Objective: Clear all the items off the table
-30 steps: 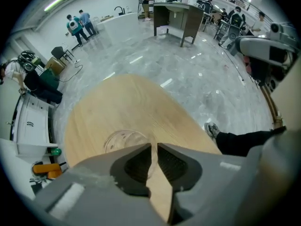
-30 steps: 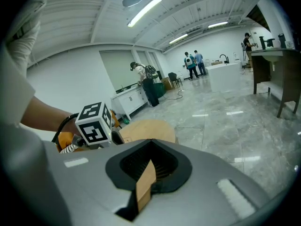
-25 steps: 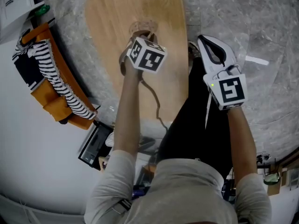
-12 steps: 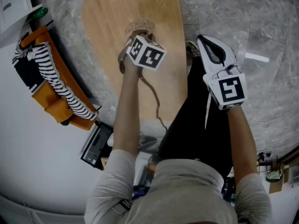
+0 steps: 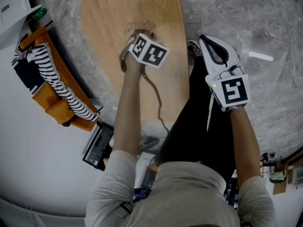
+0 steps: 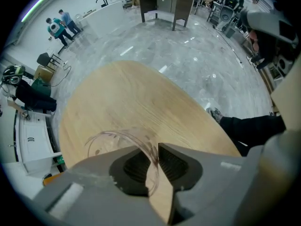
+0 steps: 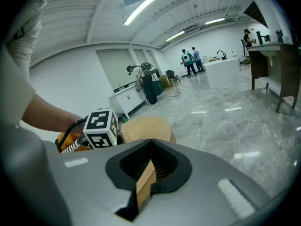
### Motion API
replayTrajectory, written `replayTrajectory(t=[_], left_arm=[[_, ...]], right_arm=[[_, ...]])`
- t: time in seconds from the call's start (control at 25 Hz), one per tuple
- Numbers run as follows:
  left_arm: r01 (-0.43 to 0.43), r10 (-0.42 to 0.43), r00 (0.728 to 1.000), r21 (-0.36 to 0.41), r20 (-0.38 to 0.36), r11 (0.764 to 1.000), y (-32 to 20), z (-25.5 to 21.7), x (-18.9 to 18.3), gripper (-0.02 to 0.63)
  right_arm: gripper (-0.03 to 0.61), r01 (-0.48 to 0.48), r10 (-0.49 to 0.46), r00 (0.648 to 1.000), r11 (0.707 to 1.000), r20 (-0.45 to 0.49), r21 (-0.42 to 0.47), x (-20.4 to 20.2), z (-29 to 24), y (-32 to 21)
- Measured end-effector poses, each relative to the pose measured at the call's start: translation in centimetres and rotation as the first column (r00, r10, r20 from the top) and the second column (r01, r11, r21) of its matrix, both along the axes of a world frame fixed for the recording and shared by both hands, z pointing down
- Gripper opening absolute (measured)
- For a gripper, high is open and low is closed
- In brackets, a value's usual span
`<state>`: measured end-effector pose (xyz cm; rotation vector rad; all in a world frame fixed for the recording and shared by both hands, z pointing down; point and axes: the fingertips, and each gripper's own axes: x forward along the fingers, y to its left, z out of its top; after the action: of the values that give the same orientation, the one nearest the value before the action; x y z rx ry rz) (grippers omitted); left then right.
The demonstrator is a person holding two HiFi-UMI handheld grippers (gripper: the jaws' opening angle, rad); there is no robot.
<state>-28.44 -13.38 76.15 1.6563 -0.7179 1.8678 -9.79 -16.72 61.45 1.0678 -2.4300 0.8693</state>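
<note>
A clear plastic cup (image 5: 141, 29) (image 6: 117, 140) is the only item I see on the oval wooden table (image 5: 118, 13) (image 6: 122, 93). My left gripper (image 5: 140, 36) (image 6: 155, 161) is shut on the cup's near wall, one jaw inside the rim and one outside. Its marker cube hides most of the cup in the head view. I cannot tell whether the cup touches the tabletop. My right gripper (image 5: 210, 48) (image 7: 146, 175) is off the table's right edge, over the floor, shut with nothing in it. It points towards the left gripper's cube (image 7: 101, 126).
An orange bag with striped cloth (image 5: 54, 86) lies on the floor left of the table, beside a white cabinet (image 5: 12, 4). The person's black trouser leg (image 5: 196, 122) and shoe (image 5: 193, 48) are at the table's right edge. A dark flat case (image 5: 97, 145) lies near the feet.
The left gripper has edged slightly farther along the table with the cup in its jaws. The right gripper has stayed in place.
</note>
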Motion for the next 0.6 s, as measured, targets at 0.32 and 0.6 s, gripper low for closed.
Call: replayTrajectory(t=[0.32,0.6], left_arm=[[-0.044,0.044,0.998,-0.012,0.043,0.999,0.0,0.9,0.1,0.072],[-0.133,0.133,0.981,-0.007,0.144,0.991,0.0,1.7,-0.5,0.089]], right_arm=[[0.006,-0.012,0.012,1.000,1.000,-0.003,-0.013,0.6,0.6,0.2],[0.006,-0.007,0.007,1.000,1.000,0.002,-0.018,0.2,0.5,0.7]])
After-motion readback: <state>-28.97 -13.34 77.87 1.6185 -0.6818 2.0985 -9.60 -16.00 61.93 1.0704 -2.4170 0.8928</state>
